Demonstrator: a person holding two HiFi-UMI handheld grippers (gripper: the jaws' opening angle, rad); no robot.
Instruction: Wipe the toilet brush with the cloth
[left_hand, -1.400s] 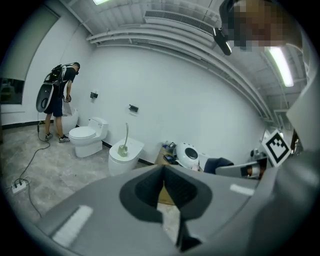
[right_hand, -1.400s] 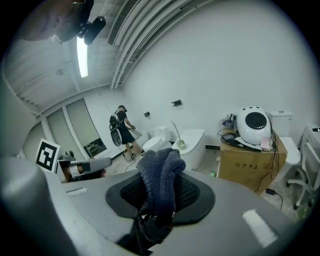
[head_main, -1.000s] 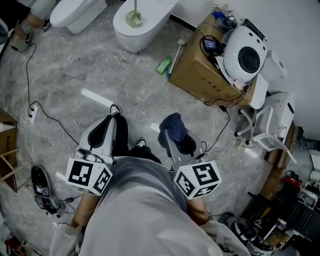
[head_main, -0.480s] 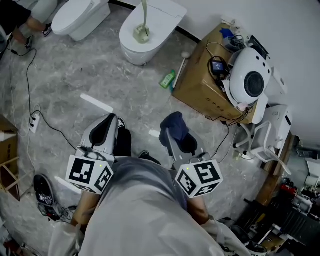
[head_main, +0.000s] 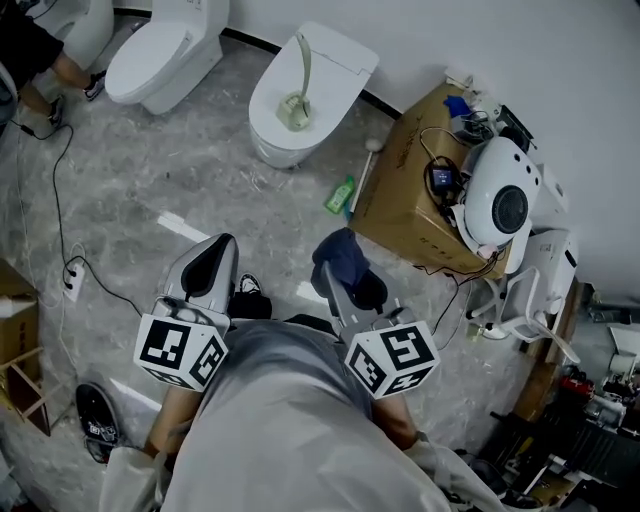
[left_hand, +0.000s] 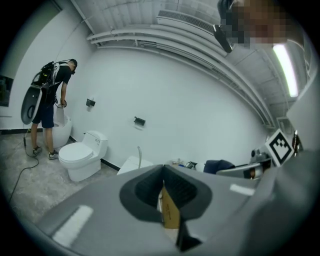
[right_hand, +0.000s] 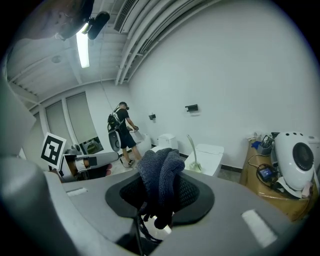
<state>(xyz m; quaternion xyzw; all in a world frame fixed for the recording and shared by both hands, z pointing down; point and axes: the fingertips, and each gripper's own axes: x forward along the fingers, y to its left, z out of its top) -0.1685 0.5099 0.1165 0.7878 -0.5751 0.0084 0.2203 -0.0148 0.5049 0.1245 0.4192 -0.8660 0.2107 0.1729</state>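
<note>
Upper centre of the head view: toilet brush (head_main: 297, 85) stands head-down on the white toilet (head_main: 340, 65), well apart up-frame from both tongs.
Right gripper (head_main: 338, 282) clamps the dark cloth (head_main: 345, 255). Left gripper (head_main: 222, 250) is pinched together, empty, about equally near. Right gripper view shows the handle upright; the head view foreshortens it.

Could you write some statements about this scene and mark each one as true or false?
1. The right tool is shut on a dark blue cloth. True.
2. The left tool holds the toilet brush. False: the left tool is shut on nothing; the toilet brush rests on the white toilet.
3. A green bottle lies on the floor beside the cardboard box. True.
4. The cloth touches the toilet brush. False: they are far apart.
</note>
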